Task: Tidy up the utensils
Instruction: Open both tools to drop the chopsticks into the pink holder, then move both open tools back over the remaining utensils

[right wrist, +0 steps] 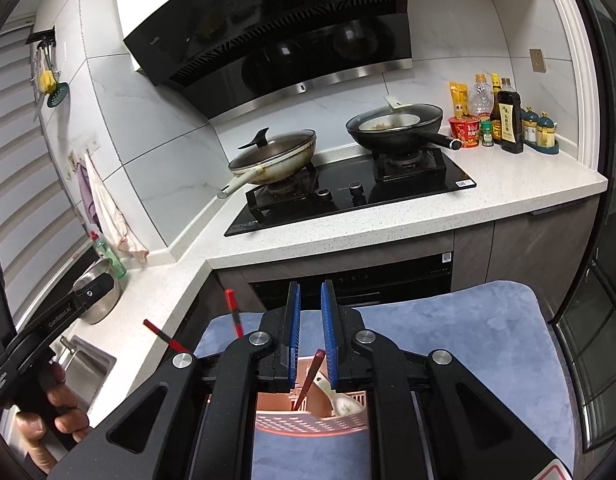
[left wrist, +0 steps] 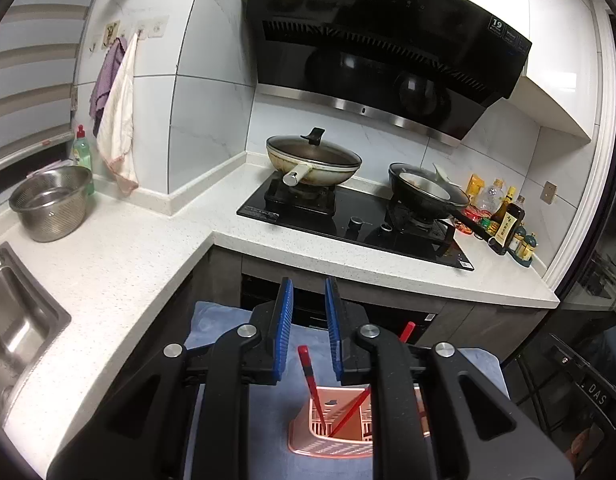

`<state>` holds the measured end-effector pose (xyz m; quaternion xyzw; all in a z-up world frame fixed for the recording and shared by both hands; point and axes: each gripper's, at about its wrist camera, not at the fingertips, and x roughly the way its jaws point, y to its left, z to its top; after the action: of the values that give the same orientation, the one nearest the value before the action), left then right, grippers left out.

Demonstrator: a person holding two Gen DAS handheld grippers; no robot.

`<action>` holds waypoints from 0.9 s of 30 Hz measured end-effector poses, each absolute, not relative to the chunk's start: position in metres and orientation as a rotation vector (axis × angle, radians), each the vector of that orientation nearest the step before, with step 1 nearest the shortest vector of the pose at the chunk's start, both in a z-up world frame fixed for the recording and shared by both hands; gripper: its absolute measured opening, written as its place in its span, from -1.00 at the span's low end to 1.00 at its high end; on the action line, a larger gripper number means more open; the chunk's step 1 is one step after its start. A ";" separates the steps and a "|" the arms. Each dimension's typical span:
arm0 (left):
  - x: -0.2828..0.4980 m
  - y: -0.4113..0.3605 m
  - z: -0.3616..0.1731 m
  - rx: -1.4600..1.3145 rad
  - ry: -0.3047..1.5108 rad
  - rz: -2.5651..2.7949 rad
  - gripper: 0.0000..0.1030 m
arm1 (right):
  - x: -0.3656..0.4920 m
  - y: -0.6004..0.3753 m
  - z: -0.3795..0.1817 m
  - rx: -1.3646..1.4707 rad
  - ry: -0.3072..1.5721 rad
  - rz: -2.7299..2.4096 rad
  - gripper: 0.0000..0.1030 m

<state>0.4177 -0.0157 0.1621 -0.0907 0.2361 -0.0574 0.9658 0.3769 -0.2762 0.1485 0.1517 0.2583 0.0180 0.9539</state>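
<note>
A pink slotted utensil holder point(left wrist: 327, 446) stands on a blue mat point(left wrist: 216, 320), just below my left gripper point(left wrist: 308, 285). Two red chopsticks stand in it, one upright point(left wrist: 308, 372) and one leaning right point(left wrist: 353, 404). The blue pads are apart and press on nothing; the upright chopstick's top shows in the gap beneath them. In the right wrist view my right gripper point(right wrist: 311, 286) hangs over the same holder point(right wrist: 308, 420), pads slightly apart. A dark red handle point(right wrist: 309, 376) and a white ceramic spoon point(right wrist: 339, 402) sit in the holder under it. The handle's tip lies beside the right pad.
Beyond the mat point(right wrist: 467, 340) runs an L-shaped white counter point(left wrist: 120, 264) with a black cooktop point(left wrist: 347, 220), a lidded cream pan point(left wrist: 311, 160) and a black pan point(left wrist: 423, 196). A steel colander point(left wrist: 50, 206) and a sink point(left wrist: 16, 320) are left, bottles point(right wrist: 507, 116) far right. A hand point(right wrist: 64, 416) holds the left gripper's handle.
</note>
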 end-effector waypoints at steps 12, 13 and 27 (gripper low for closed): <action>0.344 -0.018 0.166 -0.086 0.486 -0.111 -0.69 | 0.305 -0.263 0.144 0.256 0.555 0.054 -0.76; 0.339 -0.019 0.165 -0.079 0.491 -0.112 -0.69 | 0.298 -0.263 0.141 0.257 0.561 0.054 -0.76; 0.257 -0.021 0.121 -0.035 0.589 -0.133 -0.69 | 0.199 -0.262 0.084 0.258 0.690 0.024 -0.76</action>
<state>0.2570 -0.0215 0.1205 -0.0174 0.2902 -0.0657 0.9546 0.1987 -0.2617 0.0841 0.1262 0.3372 0.0116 0.9329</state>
